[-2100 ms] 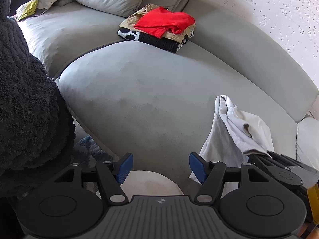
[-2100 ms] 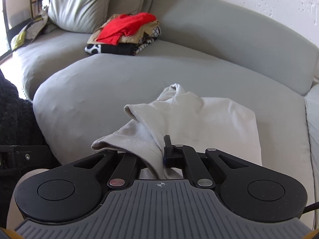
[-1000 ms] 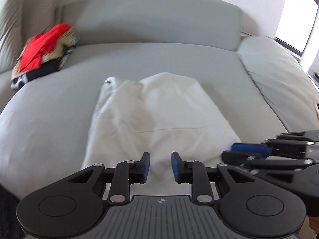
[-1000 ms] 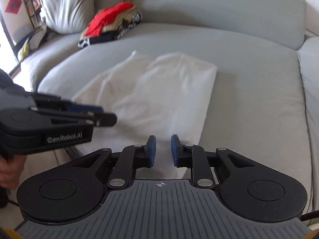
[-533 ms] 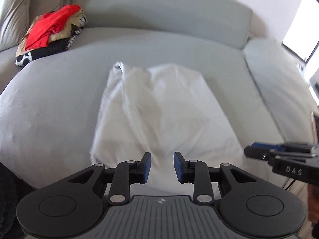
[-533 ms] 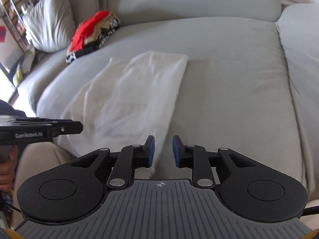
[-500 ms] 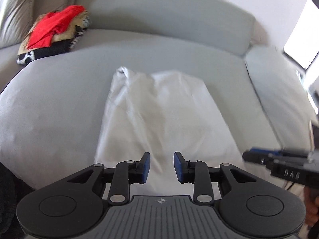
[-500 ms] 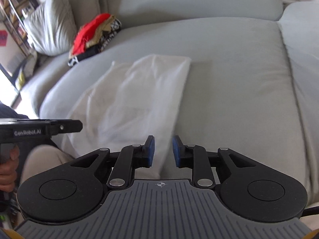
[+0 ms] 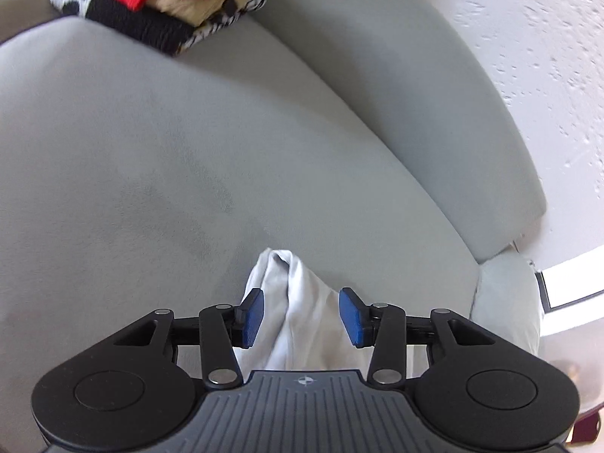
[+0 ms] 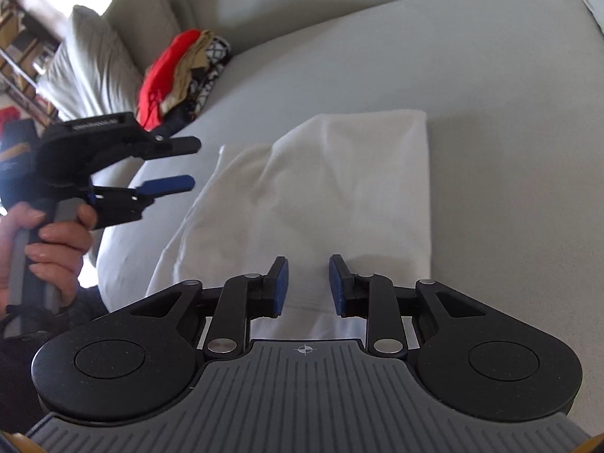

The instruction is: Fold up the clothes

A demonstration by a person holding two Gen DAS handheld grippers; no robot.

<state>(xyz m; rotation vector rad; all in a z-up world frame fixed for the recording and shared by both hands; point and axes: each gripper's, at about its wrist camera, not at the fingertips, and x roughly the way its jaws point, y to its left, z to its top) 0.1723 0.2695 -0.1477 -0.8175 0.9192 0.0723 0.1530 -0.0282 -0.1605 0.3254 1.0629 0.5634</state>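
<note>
Right tool (image 10: 308, 283): black linkage arms on a ribbed grey body, flat blue pads; jaws parted by a moderate gap, nothing gripped, poised over the near edge of the garment at lower centre of the right wrist view.

Left tool (image 9: 301, 315): same build, jaws wider apart, empty; a bunched corner of the garment shows between the pads, contact not discernible. In the right wrist view it sits at the left edge (image 10: 166, 168), gripped by a hand (image 10: 45, 249), its fingers one above the other, beside the garment's left margin.

White garment (image 10: 321, 196): soft, thin cloth, lying mostly flat as a rough rectangle on the sofa seat, centre of the right wrist view; straight right edge, shallow creases, a raised fold running from the far left corner. In the left wrist view only a gathered, pointed end shows (image 9: 298, 302).

Sofa (image 10: 490, 94): pale grey, matte, suede-like upholstery; rounded seat cushion, curved backrest.

Stack of folded clothes (image 10: 181, 75): red on top, tan, black-and-white patterned beneath; upper left, well apart from the garment.

Cushion (image 10: 90, 64): light grey, plump, upper left.

Wall (image 9: 547, 37): white, pebbled, upper right of the left wrist view.
</note>
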